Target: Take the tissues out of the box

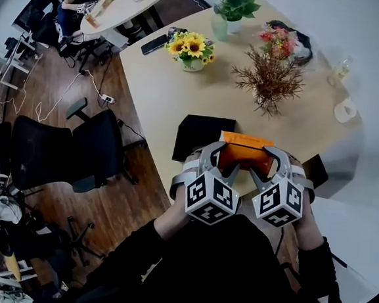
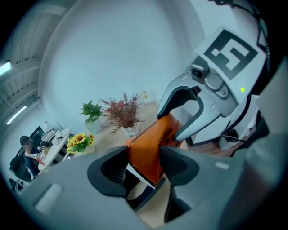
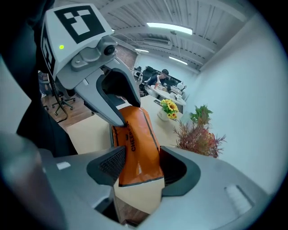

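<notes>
An orange tissue pack [image 1: 244, 152] hangs above the near edge of the beige table [image 1: 162, 92], held between both grippers. My left gripper [image 1: 220, 162] is shut on its left end; in the left gripper view both pads press the orange pack [image 2: 148, 148], and a black and white box edge [image 2: 143, 191] lies below it. My right gripper [image 1: 270, 166] is shut on the other end, and in the right gripper view the orange pack [image 3: 139, 148] sits between its pads. A flat black box [image 1: 196, 135] lies on the table behind the pack.
On the table stand a sunflower vase [image 1: 190, 49], a dried twig plant [image 1: 270, 79], a green plant [image 1: 232, 6], a white cup [image 1: 345, 110] and a dark phone [image 1: 154, 43]. A black office chair [image 1: 64, 153] stands on the wooden floor to the left.
</notes>
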Tool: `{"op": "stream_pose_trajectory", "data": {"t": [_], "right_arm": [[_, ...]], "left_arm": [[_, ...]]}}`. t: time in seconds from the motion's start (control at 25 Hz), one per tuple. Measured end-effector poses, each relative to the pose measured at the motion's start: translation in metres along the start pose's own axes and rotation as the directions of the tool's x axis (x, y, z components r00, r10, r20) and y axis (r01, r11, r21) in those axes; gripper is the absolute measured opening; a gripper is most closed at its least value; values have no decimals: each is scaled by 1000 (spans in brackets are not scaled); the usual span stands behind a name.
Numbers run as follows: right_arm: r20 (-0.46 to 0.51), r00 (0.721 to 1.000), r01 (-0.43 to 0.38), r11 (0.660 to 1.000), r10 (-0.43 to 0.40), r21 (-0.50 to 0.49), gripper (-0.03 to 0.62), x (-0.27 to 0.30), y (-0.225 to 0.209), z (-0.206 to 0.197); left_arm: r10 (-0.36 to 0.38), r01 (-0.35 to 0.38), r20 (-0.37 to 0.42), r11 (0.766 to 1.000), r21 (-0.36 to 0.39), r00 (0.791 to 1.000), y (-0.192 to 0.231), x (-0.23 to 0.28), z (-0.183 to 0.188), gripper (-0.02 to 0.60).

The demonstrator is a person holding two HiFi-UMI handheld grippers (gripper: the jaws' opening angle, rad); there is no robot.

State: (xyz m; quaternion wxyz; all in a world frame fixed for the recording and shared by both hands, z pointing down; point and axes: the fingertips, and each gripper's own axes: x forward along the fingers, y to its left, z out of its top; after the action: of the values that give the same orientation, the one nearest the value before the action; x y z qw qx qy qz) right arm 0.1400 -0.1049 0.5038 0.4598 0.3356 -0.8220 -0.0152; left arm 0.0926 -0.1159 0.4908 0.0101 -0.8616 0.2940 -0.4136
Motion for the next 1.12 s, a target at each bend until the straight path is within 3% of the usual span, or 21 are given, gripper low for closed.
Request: {"op": "stream_pose_trajectory", "data": {"t": [0.28, 0.44, 0.84, 1.12], "right_arm": [[-93, 995, 34, 997, -28, 65, 239, -11, -22, -58], [-118, 993, 21, 996, -10, 84, 235, -1, -24, -78], [-167, 975, -120, 982, 144, 143, 232, 49, -12, -102], [-208, 945, -220, 961, 253, 171, 227, 77, -5, -120]], "left_arm": [[-126, 125, 6, 991, 53, 992, -36, 40, 33, 192], [-168, 169, -24, 984, 56, 986, -45, 61, 30, 179], [-235, 239, -161, 971, 8, 959, -45, 108, -8, 166], [-281, 297, -264, 954, 24, 923, -53, 132, -21, 160]]}}
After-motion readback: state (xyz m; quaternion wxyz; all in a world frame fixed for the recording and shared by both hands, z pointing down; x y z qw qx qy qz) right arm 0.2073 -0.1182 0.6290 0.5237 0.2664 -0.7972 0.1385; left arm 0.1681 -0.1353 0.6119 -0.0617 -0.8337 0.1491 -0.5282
